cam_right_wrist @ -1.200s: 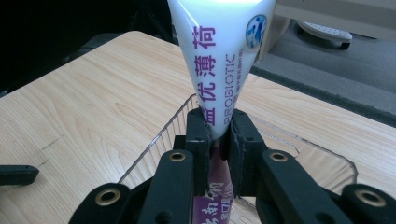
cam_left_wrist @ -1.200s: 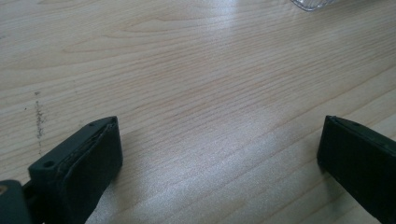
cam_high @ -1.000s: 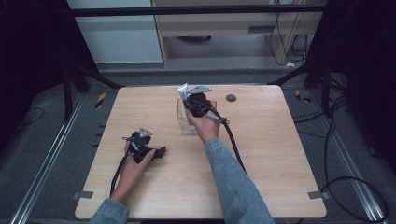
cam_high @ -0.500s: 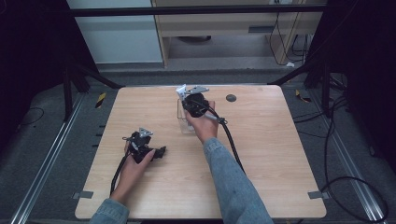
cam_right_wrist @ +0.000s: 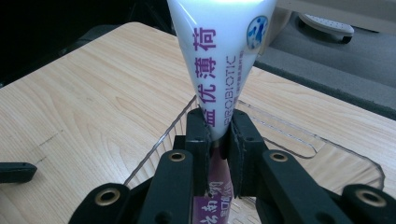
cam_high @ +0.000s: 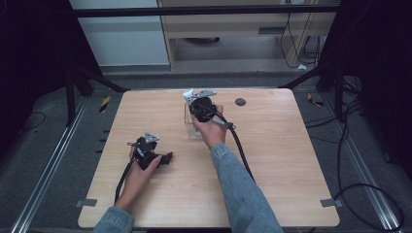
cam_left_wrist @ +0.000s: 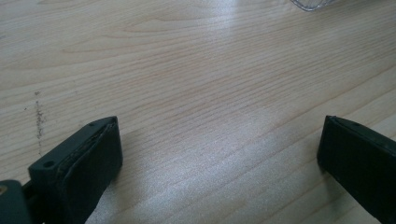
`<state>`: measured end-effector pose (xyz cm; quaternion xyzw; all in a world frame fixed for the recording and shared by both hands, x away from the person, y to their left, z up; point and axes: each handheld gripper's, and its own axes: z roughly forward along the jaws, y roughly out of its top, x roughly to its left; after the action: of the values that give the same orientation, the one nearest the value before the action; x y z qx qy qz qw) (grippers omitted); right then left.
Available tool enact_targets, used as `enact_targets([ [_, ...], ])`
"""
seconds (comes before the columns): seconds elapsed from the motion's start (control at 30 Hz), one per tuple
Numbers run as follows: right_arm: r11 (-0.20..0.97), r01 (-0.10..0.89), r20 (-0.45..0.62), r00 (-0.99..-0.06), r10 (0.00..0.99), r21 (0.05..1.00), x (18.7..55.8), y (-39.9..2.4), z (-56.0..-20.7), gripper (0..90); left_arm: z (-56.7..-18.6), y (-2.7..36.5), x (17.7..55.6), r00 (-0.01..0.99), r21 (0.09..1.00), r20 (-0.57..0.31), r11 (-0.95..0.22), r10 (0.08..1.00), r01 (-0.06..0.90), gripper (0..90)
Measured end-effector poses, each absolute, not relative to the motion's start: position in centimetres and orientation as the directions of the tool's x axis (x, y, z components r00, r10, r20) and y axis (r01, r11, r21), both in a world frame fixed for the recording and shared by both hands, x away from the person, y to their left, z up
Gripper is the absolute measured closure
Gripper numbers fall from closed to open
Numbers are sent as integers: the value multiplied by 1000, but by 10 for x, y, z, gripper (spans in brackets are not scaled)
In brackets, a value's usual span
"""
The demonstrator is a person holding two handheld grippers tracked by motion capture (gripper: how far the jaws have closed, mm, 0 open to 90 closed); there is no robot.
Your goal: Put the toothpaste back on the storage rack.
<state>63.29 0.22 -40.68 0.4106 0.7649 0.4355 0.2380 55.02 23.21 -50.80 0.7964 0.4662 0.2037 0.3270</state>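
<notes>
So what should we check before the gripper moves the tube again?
1. Right gripper shut on the tube: ok, both jaws press it.
2. Grip spot: ok, jaws pinch the tube's narrow part.
3. Tube over the clear box: ok, the box's clear edge lies right under it.
4. Is the tube inside the box or above it: cannot tell.
5. Left gripper out of the way: ok, it is open and rests on the table, apart from the box.
6. Small dark disc beside the box: ok, it lies apart.
</notes>
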Motion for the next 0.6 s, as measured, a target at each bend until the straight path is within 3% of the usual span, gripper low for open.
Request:
enact_targets([
  [0.6,294,424,-18,-545,839,857,634,6,-406,794,-508,232,550,482,711,19,-351,876,609,0],
])
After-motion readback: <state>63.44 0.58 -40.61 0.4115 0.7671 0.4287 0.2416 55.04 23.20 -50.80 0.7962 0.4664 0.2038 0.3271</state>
